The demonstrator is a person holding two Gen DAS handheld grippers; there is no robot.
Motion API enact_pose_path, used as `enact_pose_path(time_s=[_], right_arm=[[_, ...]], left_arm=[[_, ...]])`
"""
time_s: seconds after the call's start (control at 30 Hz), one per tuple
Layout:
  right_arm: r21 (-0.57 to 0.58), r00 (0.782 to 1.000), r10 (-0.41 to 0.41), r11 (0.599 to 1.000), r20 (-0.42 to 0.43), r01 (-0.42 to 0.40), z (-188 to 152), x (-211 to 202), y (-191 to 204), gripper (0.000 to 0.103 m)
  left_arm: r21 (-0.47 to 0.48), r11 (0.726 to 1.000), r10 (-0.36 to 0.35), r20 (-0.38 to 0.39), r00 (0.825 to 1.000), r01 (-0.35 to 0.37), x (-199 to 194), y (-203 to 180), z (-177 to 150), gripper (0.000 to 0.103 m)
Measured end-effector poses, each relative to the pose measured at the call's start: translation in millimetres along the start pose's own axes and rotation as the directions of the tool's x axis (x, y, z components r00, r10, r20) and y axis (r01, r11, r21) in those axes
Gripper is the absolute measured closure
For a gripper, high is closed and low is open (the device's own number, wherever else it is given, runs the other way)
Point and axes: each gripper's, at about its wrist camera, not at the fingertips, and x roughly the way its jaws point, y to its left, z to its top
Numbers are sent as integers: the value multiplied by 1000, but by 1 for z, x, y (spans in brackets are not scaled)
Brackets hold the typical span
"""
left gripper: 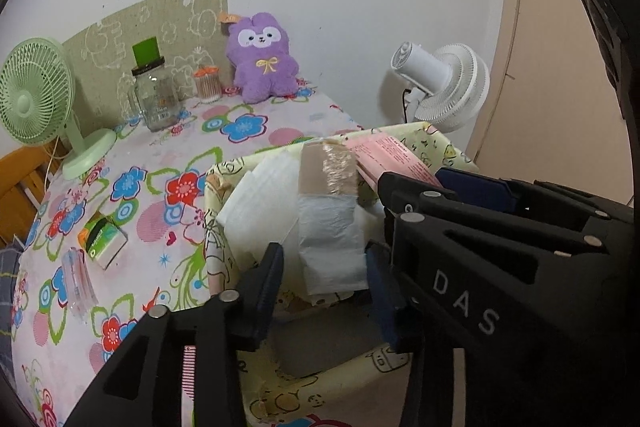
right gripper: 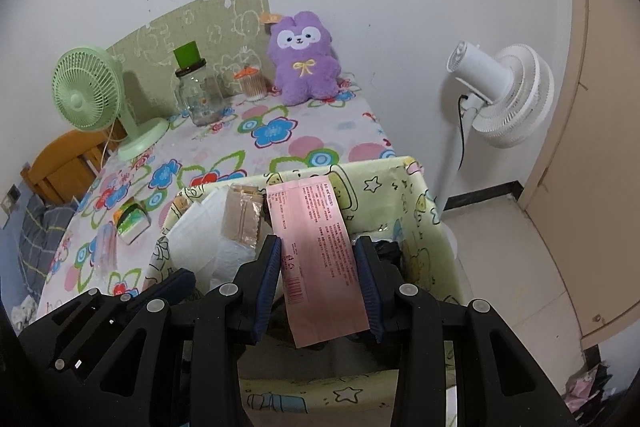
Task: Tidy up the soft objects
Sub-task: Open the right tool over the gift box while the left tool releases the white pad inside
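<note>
A yellow cartoon-print fabric bin (left gripper: 224,183) (right gripper: 424,211) stands at the table's near edge. My left gripper (left gripper: 324,267) is over it, jaws around a white soft pack topped with brown card and clear film (left gripper: 330,223). My right gripper (right gripper: 318,267) is beside it, jaws around a flat pink pack (right gripper: 320,251) that reaches into the bin; it also shows in the left wrist view (left gripper: 396,155). Whether either grip is tight I cannot tell. White soft pads (left gripper: 260,211) lean in the bin. A purple plush (left gripper: 262,57) (right gripper: 304,57) sits by the wall.
On the flowered tablecloth (left gripper: 160,163): a green desk fan (left gripper: 36,99), a glass jar (left gripper: 156,95), a cotton-swab tub (left gripper: 208,83), a green tissue pack (left gripper: 102,239), a clear packet (left gripper: 78,279). A white floor fan (right gripper: 496,95) stands right of the table.
</note>
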Motion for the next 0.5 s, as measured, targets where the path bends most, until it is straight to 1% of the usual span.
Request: enact_pose_path(time_s=[0.07,0.13,0.3,0.37,0.4,0.47,0.5], right_arm=[[2,1000,2,1000,-8,-2,0,4,0,62],[7,1000,8,1000,-15,-8,-1,7,0,62],[15,1000,4,1000,-14,-4,1,10,0,60],[20,1000,-7,1000,-17,8,2,10,-1,59],[20,1000,-11,1000,-16,11,2,10,-1,59],[11,1000,-23,1000,-16,23,2,7,0,48],[7,1000,-24,1000,-10,24,2,5,1,36]], left_arm=[[-1,1000,4,-1,1000,-4,1,1,0,47],[-1,1000,4,0,1000,-4,1,2,0,42],[-5,1000,-3,4,1000,3,2,4,3,36],[-7,1000,-2,6,1000,2,2,5,4,29],[-11,1000,-6,7,1000,6,2,5,4,28],[-18,1000,-18,10,1000,18,0,6,5,23],[-19,1000,-23,11,1000,23,-1,6,5,22]])
